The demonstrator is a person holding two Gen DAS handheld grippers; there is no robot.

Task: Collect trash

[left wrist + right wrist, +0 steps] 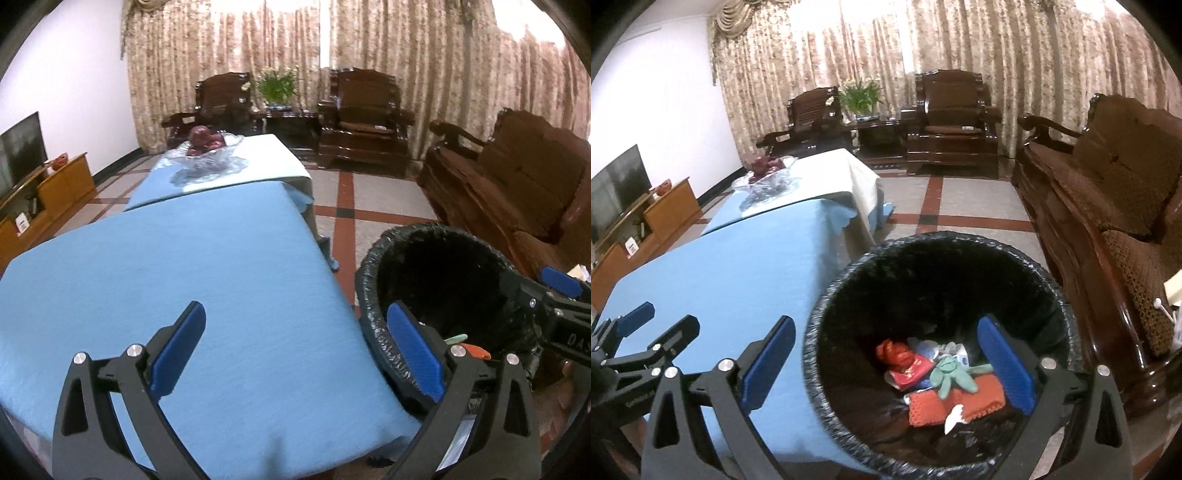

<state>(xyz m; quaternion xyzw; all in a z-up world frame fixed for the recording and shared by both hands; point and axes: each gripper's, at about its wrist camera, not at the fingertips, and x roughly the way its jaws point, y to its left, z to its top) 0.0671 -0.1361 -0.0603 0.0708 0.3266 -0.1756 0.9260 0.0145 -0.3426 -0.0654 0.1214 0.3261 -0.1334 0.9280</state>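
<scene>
From the left wrist, the left gripper [295, 343] gapes empty over the blue-clothed table [166, 266], beside the round black-lined waste bin [373, 325]. From the right wrist, the right gripper [886, 354], spread and empty, hangs above the bin, where red, orange and green wrappers [938, 380] lie.

We see patterned curtains [960, 55] glowing with daylight, carved armchairs [951, 118], a wooden sofa [1108, 177], red-banded tile floor [979, 199], television [617, 188].
</scene>
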